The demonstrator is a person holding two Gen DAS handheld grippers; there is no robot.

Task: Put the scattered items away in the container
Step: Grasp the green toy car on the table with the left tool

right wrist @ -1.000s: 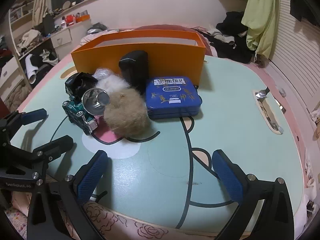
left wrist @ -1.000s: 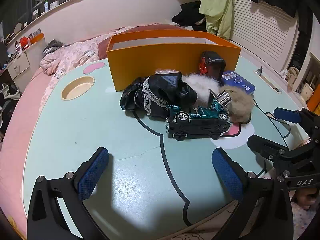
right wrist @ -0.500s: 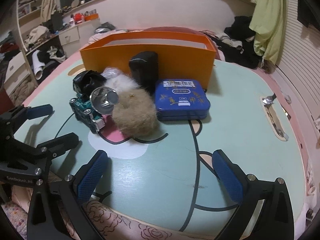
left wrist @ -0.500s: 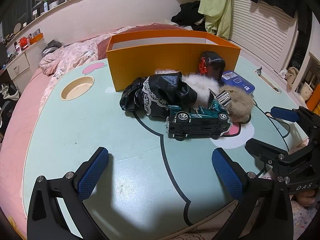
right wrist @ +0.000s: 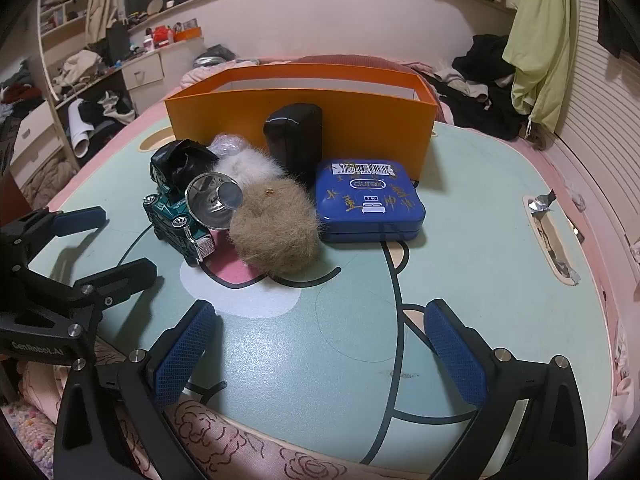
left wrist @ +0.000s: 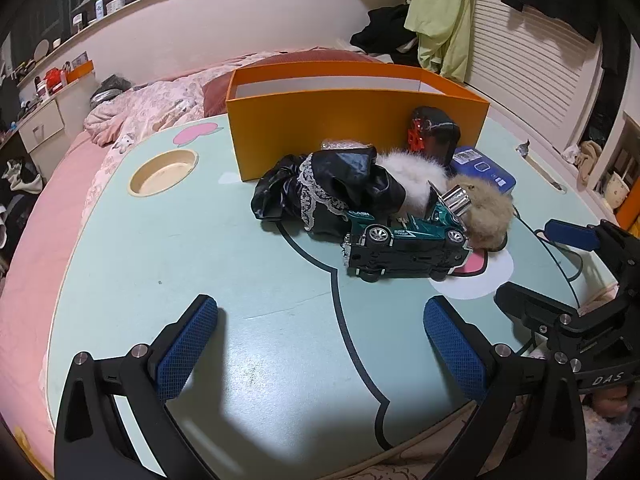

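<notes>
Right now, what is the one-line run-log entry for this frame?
stage: not started | left gripper: open, empty | right gripper: open, empty | orange cardboard box: upright | green toy car, blue tin: on table, outside box

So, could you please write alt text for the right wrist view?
The open right gripper hovers empty over a mint-green table, facing a clutter of a tan fur ball, blue tin and green toy car before an orange box. The left gripper waits at left.
</notes>
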